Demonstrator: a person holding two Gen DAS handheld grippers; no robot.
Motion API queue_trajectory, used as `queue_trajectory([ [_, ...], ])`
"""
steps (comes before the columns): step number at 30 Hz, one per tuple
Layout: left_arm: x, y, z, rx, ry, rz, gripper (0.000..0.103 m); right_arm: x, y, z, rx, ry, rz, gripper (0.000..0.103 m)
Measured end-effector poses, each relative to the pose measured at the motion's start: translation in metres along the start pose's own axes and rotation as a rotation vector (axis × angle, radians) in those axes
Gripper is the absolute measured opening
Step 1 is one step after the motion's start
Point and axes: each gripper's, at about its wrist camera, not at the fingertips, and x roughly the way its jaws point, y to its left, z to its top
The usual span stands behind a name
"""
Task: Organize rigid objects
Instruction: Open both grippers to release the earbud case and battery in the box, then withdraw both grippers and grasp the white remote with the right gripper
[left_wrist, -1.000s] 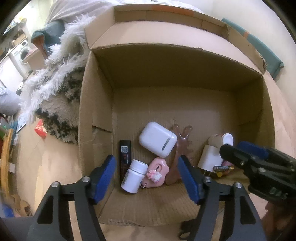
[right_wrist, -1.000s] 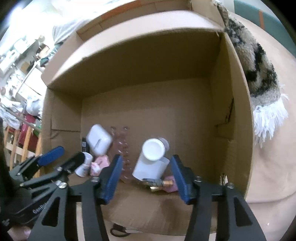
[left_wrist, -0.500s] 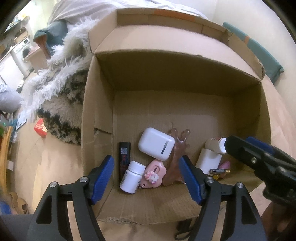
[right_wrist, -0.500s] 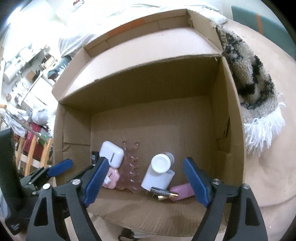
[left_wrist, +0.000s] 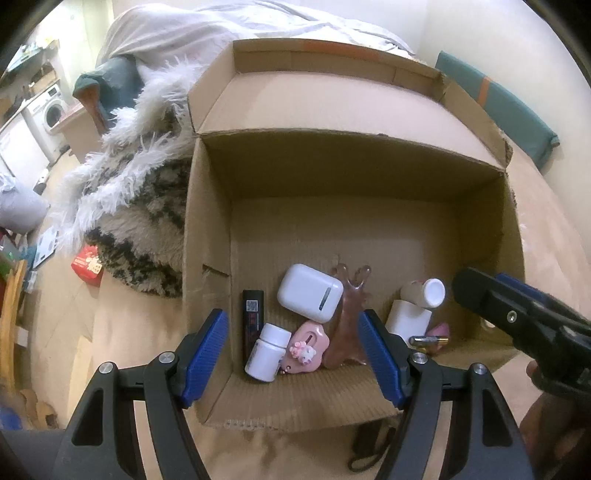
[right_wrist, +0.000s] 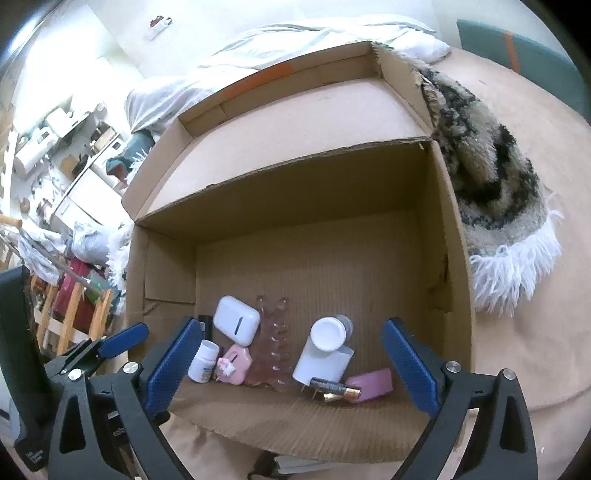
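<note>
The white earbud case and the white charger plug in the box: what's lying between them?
A translucent pink comb-like piece lies between the earbud case and the charger plug; the right wrist view shows it best.

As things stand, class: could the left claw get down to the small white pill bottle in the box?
Probably yes. The left claw hangs open right above the pill bottle, nothing covering it, though the pink case crowds one side.
</note>
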Motion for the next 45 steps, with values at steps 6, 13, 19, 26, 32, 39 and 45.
queue_trajectory([
  [6, -0.012, -0.002, -0.011, 0.008, 0.002, -0.005, 0.071, -0.012, 0.0, -0.006, 0.02, 0.012, 0.019, 0.103],
  [13, -0.024, 0.0, -0.027, 0.009, 0.005, -0.012, 0.071, -0.03, 0.007, -0.026, -0.019, 0.019, 0.009, 0.103],
  [19, -0.03, 0.005, -0.047, 0.013, 0.04, -0.001, 0.071, -0.036, 0.006, -0.045, 0.005, 0.047, 0.014, 0.103],
  [26, -0.031, 0.021, -0.064, -0.051, 0.072, 0.001, 0.071, -0.04, -0.013, -0.066, 0.093, 0.115, 0.057, 0.103],
  [32, -0.02, 0.038, -0.068, -0.152, 0.121, 0.021, 0.071, -0.017, -0.049, -0.094, 0.324, 0.257, 0.109, 0.103],
  [39, -0.012, 0.037, -0.067, -0.163, 0.164, 0.03, 0.071, 0.028, -0.056, -0.101, 0.448, 0.357, 0.063, 0.095],
  [45, -0.012, 0.036, -0.067, -0.156, 0.169, 0.021, 0.071, 0.057, -0.05, -0.102, 0.452, 0.389, 0.015, 0.082],
])
